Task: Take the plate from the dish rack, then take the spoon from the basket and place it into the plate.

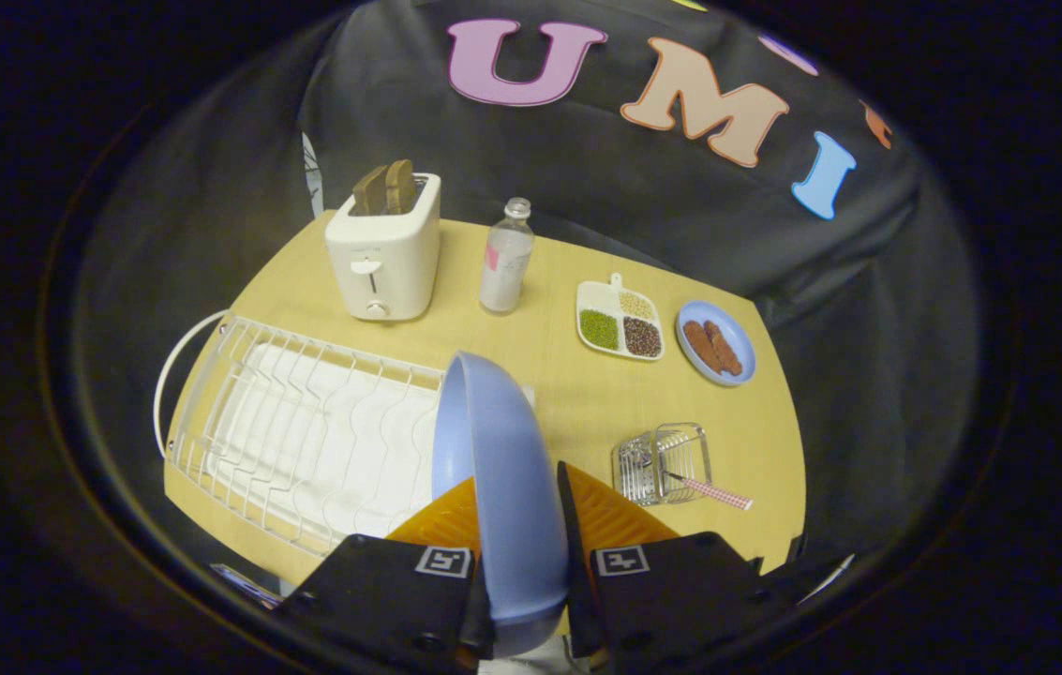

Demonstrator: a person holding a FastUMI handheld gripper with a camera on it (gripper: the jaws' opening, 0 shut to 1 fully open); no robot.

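the jaws are closed down to a narrow gap and clamped on the plate point(502, 487), a pale blue one held on edge, upright between the two fingers point(444, 525), one pressing each face. the gripper point(516, 553) carries it in the air above the desk point(577, 394), over the right end of the dish rack point(296, 431); whether the plate's rim touches the wires cannot be told.

the dish rack is white wire with a white tray under it, lying along the desk's left side, its slots bare. the basket point(664, 461), a small wire one, stands near the desk's right front corner, just ahead of the right finger. the spoon point(709, 491) lies in it, its checked handle sticking out over the rim toward the desk's right edge.

toward the back edge stand a white toaster point(385, 253) with two slices in it and a clear bottle point(506, 262) beside it. to their right lie a divided tray point(620, 323) of beans and a small blue dish point(716, 343) with brown pieces.
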